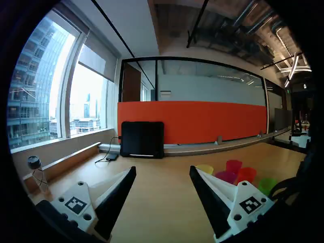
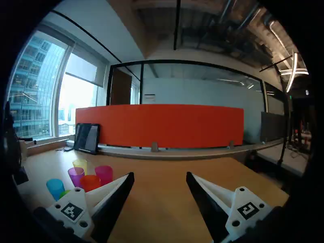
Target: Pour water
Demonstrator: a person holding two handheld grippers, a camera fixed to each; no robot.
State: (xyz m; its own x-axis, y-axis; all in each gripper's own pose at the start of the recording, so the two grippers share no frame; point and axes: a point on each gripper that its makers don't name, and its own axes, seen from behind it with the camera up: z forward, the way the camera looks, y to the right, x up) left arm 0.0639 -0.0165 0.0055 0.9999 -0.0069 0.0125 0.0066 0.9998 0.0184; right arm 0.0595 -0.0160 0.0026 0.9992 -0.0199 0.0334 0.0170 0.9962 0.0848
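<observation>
Office, orange partition (image 2: 162,125) behind a light wooden bench (image 2: 170,162): our left tongs (image 1: 162,168) and right tongs (image 2: 159,174) are both apart and empty, the cluster of coloured plastic cups (image 2: 90,182) stands untouched on the bench between them, so we judge pouring not started.

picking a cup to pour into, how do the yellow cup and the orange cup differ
Colour: the yellow cup is pale yellow, the orange cup bright orange. Place: in the right gripper view the yellow cup stands farther back, the orange cup farther forward, closer to the right gripper. Both stand upright, mouths up, on the table.
</observation>
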